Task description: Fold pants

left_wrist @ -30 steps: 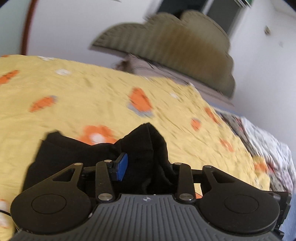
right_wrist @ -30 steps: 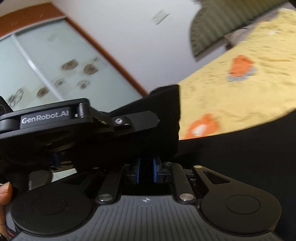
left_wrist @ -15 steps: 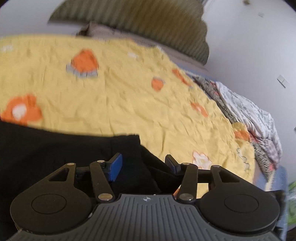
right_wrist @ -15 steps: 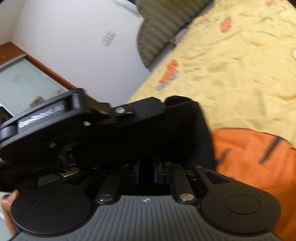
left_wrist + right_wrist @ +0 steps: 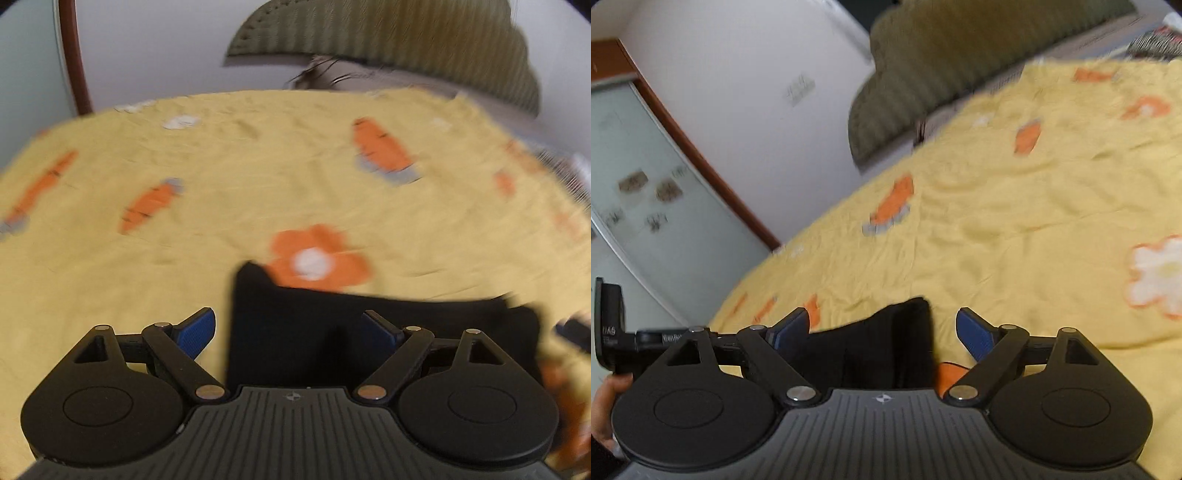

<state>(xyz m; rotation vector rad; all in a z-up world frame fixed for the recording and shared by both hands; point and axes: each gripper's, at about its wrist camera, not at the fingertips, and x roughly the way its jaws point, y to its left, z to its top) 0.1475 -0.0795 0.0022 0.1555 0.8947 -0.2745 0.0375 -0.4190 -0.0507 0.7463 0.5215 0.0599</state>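
Pants: black, lying on the bed, a folded bundle with a corner poking up toward an orange flower print. In your left wrist view the cloth sits low in the middle and runs off to the right, under and past the right-hand pad. In your right wrist view the same dark cloth lies between the pads, nearer the left one, its top edge bunched into a small peak.

Left gripper: jaws spread wide, having just been opening. The pants lie in the gap, but the blue pads do not press on them; the left pad stands clear over bare sheet, the right pad shows in front of the black cloth.

Right gripper: jaws likewise spread wide, having just been opening. Black cloth lies between the pads without being pinched; the right pad stands apart from it over yellow sheet.

Bed sheet: yellow, rumpled, printed with orange carrots and flowers, one white flower at the right edge of your right wrist view.

Headboard: olive green, ribbed, at the far end of the bed against a white wall.

Sliding door: frosted glass in a brown frame, left of the bed.

Hand: yours, at the left edge of the right wrist view, holding the other black device there.

All of the left wrist view is motion-blurred.
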